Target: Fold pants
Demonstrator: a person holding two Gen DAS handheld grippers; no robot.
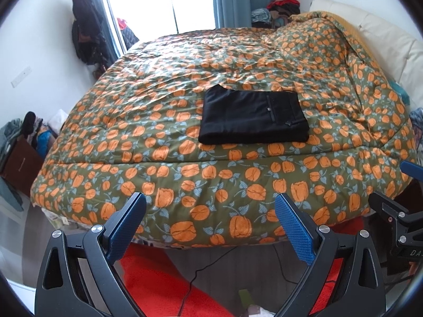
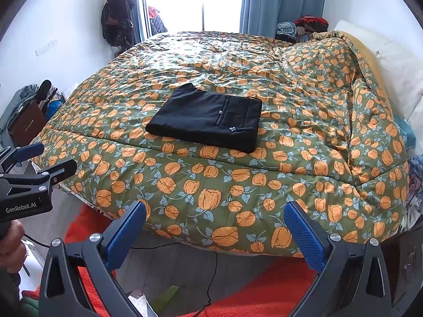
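Pants (image 1: 253, 116), black and folded into a flat rectangle, lie on the bed (image 1: 185, 174) well ahead of both tools. Left tool (image 1: 211, 211) and right tool (image 2: 215, 219) hang short of the bed's edge, fingers spread apart, holding nothing.

The black pants (image 1: 253, 116) lie folded into a flat rectangle on the bed's pumpkin-print quilt (image 1: 158, 121). The left hand-held gripper (image 1: 211, 206) hangs off the bed's near edge, blue fingers (image 1: 294, 227) spread wide, empty. An orange rug (image 1: 158, 285) lies below.
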